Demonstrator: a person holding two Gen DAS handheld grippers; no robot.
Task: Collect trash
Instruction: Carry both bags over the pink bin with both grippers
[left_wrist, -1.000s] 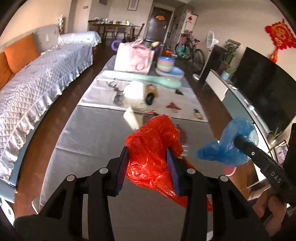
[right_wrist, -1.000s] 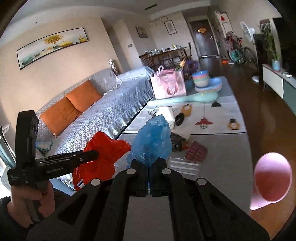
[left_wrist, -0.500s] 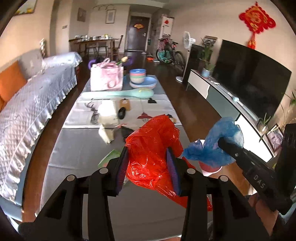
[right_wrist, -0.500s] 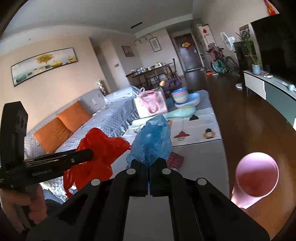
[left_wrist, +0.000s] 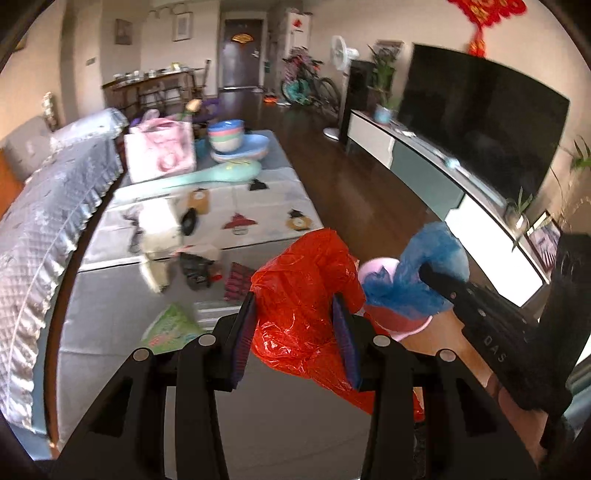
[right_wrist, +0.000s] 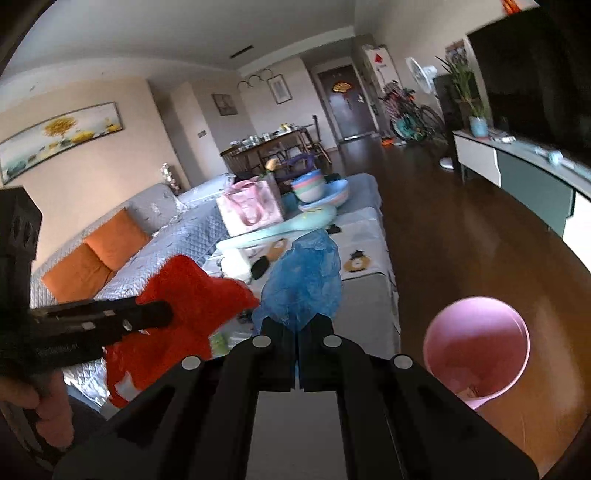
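My left gripper (left_wrist: 295, 332): jaws pinch crinkled glossy red bag (left_wrist: 303, 295) | right gripper (right_wrist: 296, 328): jaws closed on crumpled blue bag (right_wrist: 304, 280).

A home living room: quilted sofa (right_wrist: 122, 251), television (left_wrist: 480, 125), dining table (right_wrist: 269, 144), framed painting (right_wrist: 59, 136).

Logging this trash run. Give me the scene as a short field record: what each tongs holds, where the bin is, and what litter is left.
left tongs: shut on red bag
right tongs: shut on blue bag
bin: pink, on the floor beside the table, open
bags: both held in the air, neither in the bin
litter on table: green packet, dark wrappers, white crumpled paper
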